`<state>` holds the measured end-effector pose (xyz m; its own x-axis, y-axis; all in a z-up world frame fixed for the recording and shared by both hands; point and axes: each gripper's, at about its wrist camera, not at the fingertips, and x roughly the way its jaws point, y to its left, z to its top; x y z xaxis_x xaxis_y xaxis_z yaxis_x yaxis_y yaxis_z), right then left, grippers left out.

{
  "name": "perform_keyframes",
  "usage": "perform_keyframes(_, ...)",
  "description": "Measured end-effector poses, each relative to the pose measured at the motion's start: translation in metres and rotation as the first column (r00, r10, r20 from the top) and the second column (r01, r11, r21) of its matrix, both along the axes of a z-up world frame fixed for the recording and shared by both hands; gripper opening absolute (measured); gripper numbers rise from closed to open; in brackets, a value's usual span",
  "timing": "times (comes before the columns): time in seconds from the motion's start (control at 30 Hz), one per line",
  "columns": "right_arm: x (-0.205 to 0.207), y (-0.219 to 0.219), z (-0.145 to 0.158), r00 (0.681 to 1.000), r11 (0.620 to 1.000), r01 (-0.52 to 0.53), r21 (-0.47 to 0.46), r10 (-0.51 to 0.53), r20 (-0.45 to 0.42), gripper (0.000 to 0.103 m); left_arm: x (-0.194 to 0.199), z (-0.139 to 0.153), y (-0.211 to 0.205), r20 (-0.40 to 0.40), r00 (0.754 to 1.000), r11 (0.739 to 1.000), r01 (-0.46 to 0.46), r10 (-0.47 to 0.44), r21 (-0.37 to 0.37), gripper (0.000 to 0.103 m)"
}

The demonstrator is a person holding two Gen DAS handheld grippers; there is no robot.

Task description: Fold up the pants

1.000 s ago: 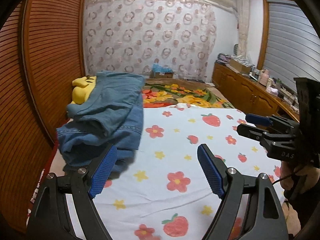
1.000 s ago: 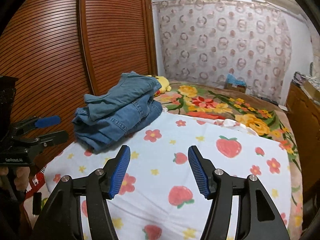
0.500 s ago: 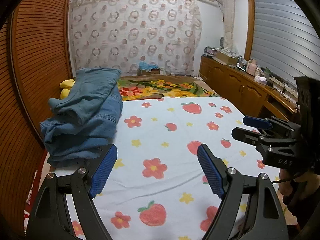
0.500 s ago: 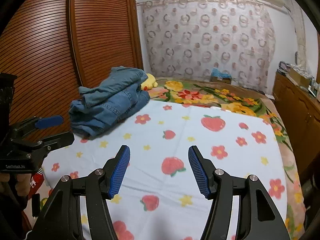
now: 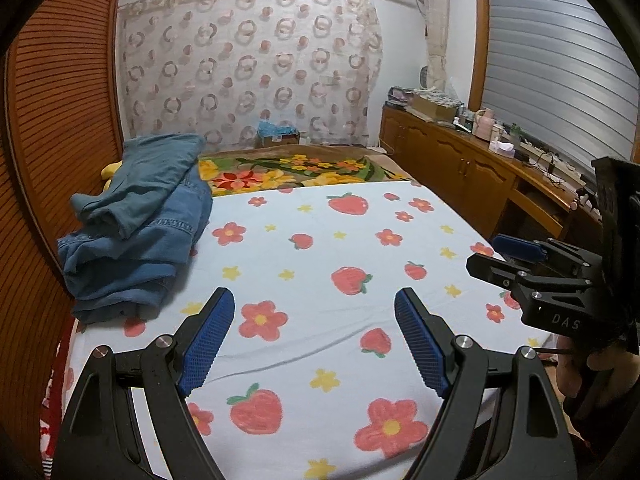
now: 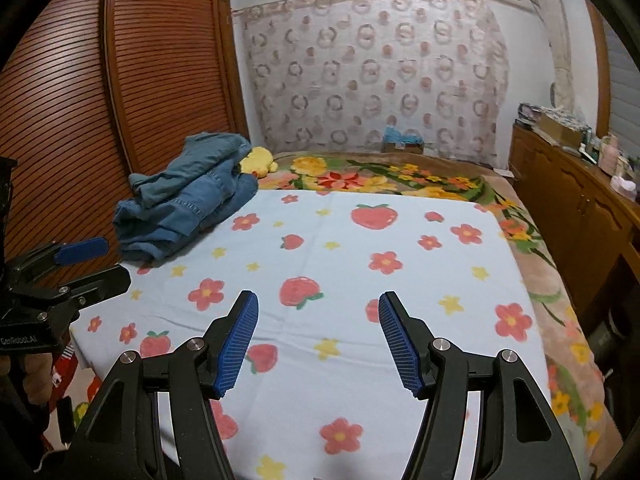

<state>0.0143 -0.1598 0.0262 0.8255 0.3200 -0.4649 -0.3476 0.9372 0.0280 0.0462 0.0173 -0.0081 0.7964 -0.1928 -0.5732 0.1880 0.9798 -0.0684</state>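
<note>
Blue denim pants [image 5: 140,220] lie in a rumpled heap at the far left of the bed, also in the right wrist view [image 6: 184,196]. My left gripper [image 5: 314,340] is open and empty, above the near part of the bed, well short of the pants. My right gripper [image 6: 318,340] is open and empty, also over the near part of the bed. The right gripper shows at the right edge of the left wrist view [image 5: 532,264]; the left gripper shows at the left edge of the right wrist view [image 6: 68,272].
A pale blue sheet with strawberries and flowers [image 5: 340,280] covers the bed, a floral blanket [image 5: 296,172] beyond it. A yellow plush toy [image 6: 260,160] lies behind the pants. A slatted wooden wardrobe [image 6: 120,80] stands at left, a cluttered wooden sideboard [image 5: 480,160] at right.
Both grippers have drawn back from the pants toward the near end of the bed; more of the sheet shows. The pants lie still. Both stay open.
</note>
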Motion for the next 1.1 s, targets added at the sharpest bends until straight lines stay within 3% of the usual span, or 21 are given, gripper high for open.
perform_keyframes(0.63, -0.053, -0.011, 0.013, 0.989, 0.997, 0.08, 0.016, -0.081, 0.127, 0.065, -0.028, 0.035, -0.002, 0.102, 0.994, 1.0, -0.024, 0.024, -0.002, 0.083)
perform_keyframes(1.1, -0.065, -0.018, 0.014, 0.975, 0.993, 0.108, 0.036, -0.113, 0.189, 0.065, -0.039, 0.049, 0.015, 0.156, 0.985, 0.997, -0.07, 0.071, -0.012, 0.083)
